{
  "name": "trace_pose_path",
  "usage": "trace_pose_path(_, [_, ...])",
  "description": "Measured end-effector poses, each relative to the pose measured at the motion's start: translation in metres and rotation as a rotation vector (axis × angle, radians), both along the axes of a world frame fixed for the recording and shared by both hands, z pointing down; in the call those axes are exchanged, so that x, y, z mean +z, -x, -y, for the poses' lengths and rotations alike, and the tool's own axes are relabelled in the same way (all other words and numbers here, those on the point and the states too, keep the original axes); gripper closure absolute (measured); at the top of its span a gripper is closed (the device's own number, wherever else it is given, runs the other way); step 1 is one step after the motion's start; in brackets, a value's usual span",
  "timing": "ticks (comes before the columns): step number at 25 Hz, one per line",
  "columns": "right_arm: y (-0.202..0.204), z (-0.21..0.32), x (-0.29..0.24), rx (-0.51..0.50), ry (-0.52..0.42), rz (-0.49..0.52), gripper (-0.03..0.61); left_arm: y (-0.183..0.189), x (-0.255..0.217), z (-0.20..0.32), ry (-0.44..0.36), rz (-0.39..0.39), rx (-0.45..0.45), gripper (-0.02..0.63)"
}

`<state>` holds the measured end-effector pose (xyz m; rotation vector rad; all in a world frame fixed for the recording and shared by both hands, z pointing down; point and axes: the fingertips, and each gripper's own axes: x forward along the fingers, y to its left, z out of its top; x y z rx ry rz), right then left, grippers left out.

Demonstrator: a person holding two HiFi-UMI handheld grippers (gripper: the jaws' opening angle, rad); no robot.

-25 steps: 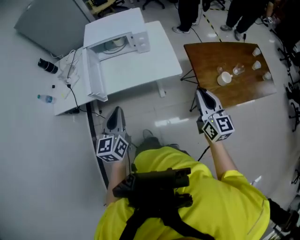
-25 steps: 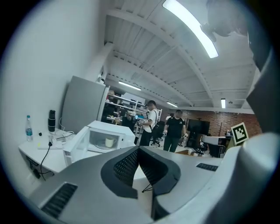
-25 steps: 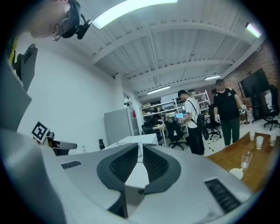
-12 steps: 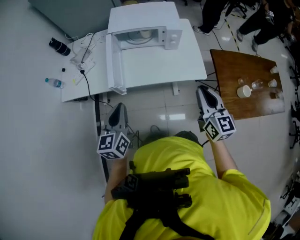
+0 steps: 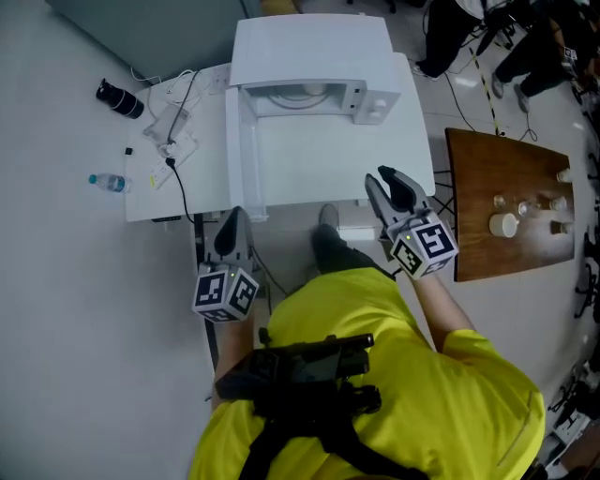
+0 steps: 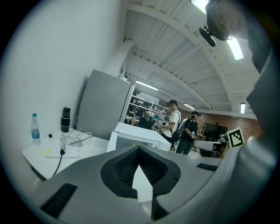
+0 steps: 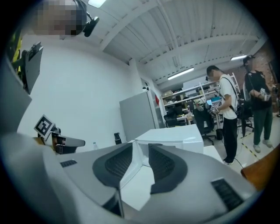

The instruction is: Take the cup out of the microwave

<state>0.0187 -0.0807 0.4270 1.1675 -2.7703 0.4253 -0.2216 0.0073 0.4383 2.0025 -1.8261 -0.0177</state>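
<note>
The white microwave [image 5: 309,42] stands on a white table [image 5: 319,164], and its door [image 5: 246,150] is swung open to the left. A pale round shape [image 5: 302,93] shows in the cavity; I cannot tell if it is the cup. My right gripper [image 5: 387,185] is over the table's front edge, pointing at the microwave [image 7: 175,135]. Its jaws are opening, a narrow gap shows between the pads [image 7: 164,164], and nothing is in it. My left gripper [image 5: 233,225] is shut and empty, just short of the table's front left edge, with the microwave [image 6: 135,133] ahead.
At the right, a brown wooden table [image 5: 487,169] carries a white cup [image 5: 503,225] and several glasses. The white table's left end holds a black flask [image 5: 119,98], a water bottle [image 5: 106,182], and a power strip with cables [image 5: 173,141]. People stand behind [image 5: 450,28].
The person has walked up to the white table, so the microwave now lies straight ahead. Both grippers came forward with them. The right jaws have parted from shut.
</note>
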Motion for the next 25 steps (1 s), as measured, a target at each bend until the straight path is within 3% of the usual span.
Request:
trace_pose_path(5, [0.037,0.087,0.014,-0.033,0.023,0.007,0.451,0.014,0.004,0.084,0.021,0.017,-0.004,0.611])
trace_pose_path(7, [0.055,0.12,0.025,-0.051,0.048,-0.02,0.305,0.016,0.003,0.116,0.024,0.022,0.008,0.611])
trace_pose_path(10, [0.076,0.155,0.045,-0.046,0.103,-0.036,0.296,0.024,0.005,0.153,0.028,0.018,0.011,0.611])
trace_pose_path(12, [0.087,0.163,0.065,-0.041,0.141,-0.06,0.247,0.029,0.011,0.164,0.042,-0.002,0.012,0.611])
trace_pose_path(15, [0.101,0.181,0.107,-0.024,0.157,-0.124,0.245,0.033,0.02,0.174,0.068,-0.049,0.029,0.611])
trace_pose_path(16, [0.106,0.189,0.124,-0.01,0.167,-0.143,0.195,0.034,0.023,0.176,0.081,-0.063,0.041,0.611])
trace_pose_path(18, [0.116,0.208,0.158,0.034,0.177,-0.186,0.176,0.032,0.027,0.177,0.103,-0.077,0.079,0.611])
trace_pose_path(20, [0.125,0.233,0.185,0.087,0.164,-0.226,0.117,0.026,0.03,0.179,0.119,-0.085,0.123,0.611])
trace_pose_path(25, [0.141,0.303,0.246,0.216,0.163,-0.274,0.117,0.008,0.031,0.184,0.12,-0.134,0.208,0.611])
